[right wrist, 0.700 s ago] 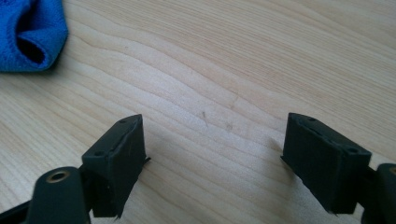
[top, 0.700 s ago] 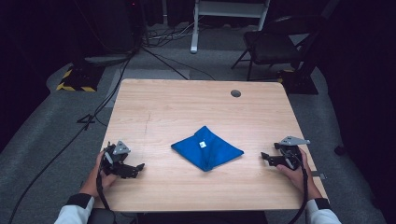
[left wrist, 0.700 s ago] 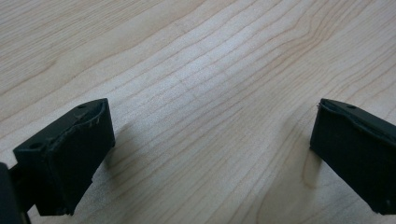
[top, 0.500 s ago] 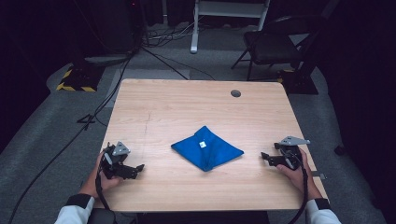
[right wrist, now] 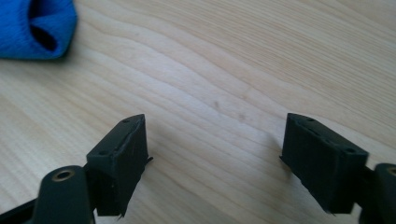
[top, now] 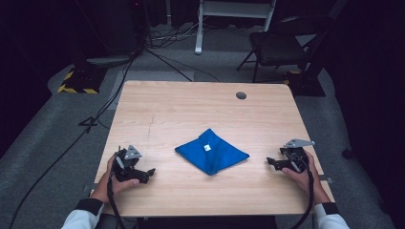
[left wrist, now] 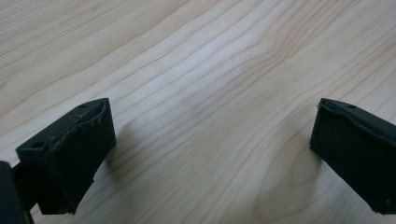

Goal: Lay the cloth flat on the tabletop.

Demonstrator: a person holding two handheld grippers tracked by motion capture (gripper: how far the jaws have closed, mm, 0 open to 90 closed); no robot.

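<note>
A folded blue cloth [top: 211, 151] with a small white tag lies in the middle of the wooden table [top: 191, 109]. My left gripper [top: 148, 172] rests low over the table near its front left, well left of the cloth. In the left gripper view its jaws stand wide apart over bare wood, midpoint [left wrist: 212, 154]. My right gripper [top: 270, 163] sits near the front right, to the right of the cloth, pointing toward it. Its jaws are open too, midpoint [right wrist: 215, 158], and a corner of the blue cloth [right wrist: 39, 25] lies ahead at upper left.
A round grommet hole [top: 241, 95] sits near the table's far right edge. Beyond the table stand a dark folding chair [top: 282, 45], a white stand [top: 231, 14] and cables on the grey floor. A black-and-yellow striped base [top: 76, 81] is at far left.
</note>
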